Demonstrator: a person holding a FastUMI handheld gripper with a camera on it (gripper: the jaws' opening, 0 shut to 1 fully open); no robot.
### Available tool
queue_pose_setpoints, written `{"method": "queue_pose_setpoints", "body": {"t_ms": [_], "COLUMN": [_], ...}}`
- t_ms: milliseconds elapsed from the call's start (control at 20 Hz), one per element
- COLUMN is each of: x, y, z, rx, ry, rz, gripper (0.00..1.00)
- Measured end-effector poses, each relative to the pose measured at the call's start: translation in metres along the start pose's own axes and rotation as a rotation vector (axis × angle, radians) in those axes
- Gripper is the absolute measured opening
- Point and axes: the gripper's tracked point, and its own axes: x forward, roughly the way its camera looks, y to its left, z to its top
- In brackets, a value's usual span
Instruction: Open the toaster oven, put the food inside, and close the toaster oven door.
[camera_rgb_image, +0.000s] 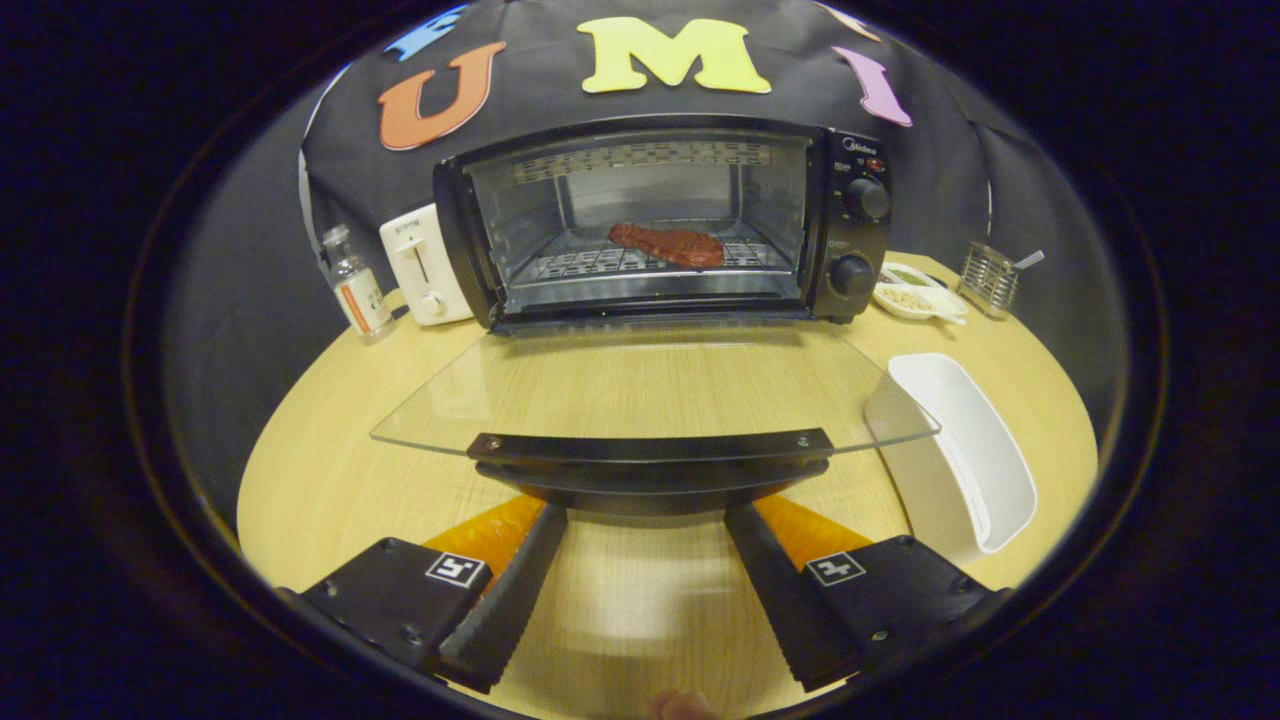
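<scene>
gripper (648, 525) spread under door handle (650, 470); steak (668, 244) far beyond.

Table (330, 480): round, light wood grain.
Toaster oven (660, 225): stands at the far side of the table, against the booth wall.
White toaster (425, 265): just beside the oven.
Small bottle (358, 285): clear, standing next to the white toaster.
White container (960, 450): nearer, tilted, on the other side.
Two small dishes (915, 292): by the oven's knob side.
Wire holder (990, 278): just beyond the dishes.
</scene>
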Motion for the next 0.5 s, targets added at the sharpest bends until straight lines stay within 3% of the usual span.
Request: {"method": "queue_pose_setpoints", "body": {"t_ms": [250,500], "x": [-0.002,-0.007], "y": [-0.020,-0.020], "z": [0.029,0.064], "rx": [-0.038,-0.059], "ry": [-0.100,-0.184], "rz": [-0.067,-0.066], "gripper": [1.00,1.00]}}
